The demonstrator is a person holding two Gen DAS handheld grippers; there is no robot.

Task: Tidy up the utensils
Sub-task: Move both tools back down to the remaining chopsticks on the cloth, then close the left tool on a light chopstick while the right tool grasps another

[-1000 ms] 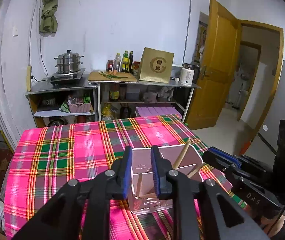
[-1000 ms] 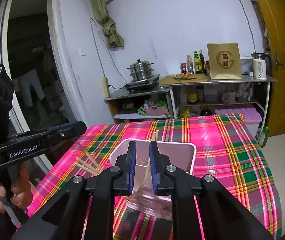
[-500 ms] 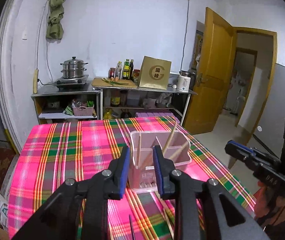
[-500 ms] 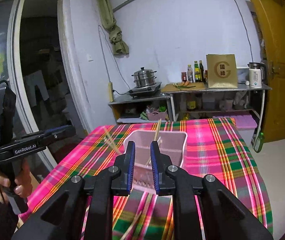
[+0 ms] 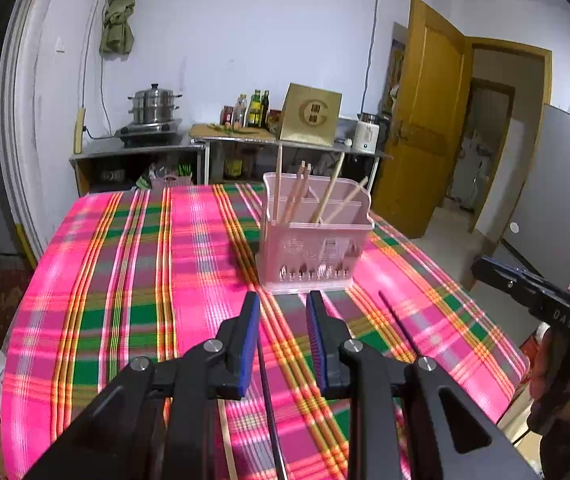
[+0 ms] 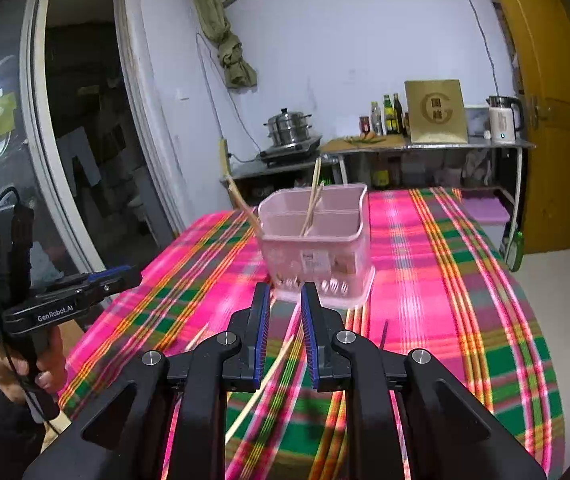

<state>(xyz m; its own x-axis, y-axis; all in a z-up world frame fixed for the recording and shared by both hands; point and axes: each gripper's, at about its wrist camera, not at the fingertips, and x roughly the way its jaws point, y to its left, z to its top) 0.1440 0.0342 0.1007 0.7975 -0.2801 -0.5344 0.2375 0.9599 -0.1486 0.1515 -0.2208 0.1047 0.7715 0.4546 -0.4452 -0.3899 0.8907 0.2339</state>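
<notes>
A pink utensil holder (image 5: 313, 240) (image 6: 317, 248) stands on the plaid tablecloth (image 5: 133, 280) with several wooden chopsticks (image 5: 327, 196) leaning in its compartments. My left gripper (image 5: 283, 304) hovers short of the holder, jaws a narrow gap apart and holding nothing. A dark chopstick (image 5: 267, 380) lies on the cloth beneath that gap, and another dark chopstick (image 5: 397, 324) lies to its right. My right gripper (image 6: 285, 296) is also open and holds nothing, just short of the holder. Under it lies a pale wooden chopstick (image 6: 269, 376), with a dark chopstick (image 6: 383, 334) to the right.
Each view shows the other gripper held by a hand at the table's side: the right gripper (image 5: 525, 292) and the left gripper (image 6: 73, 304). Behind the table stand metal shelves with a steamer pot (image 5: 153, 104), bottles (image 5: 253, 108) and a kettle (image 6: 503, 120). A yellow door (image 5: 425, 112) is at the right.
Both grippers have drawn back from the holder and sunk a little, so it now stands farther ahead. Loose chopsticks on the cloth have come into view. Both pairs of jaws stand slightly wider.
</notes>
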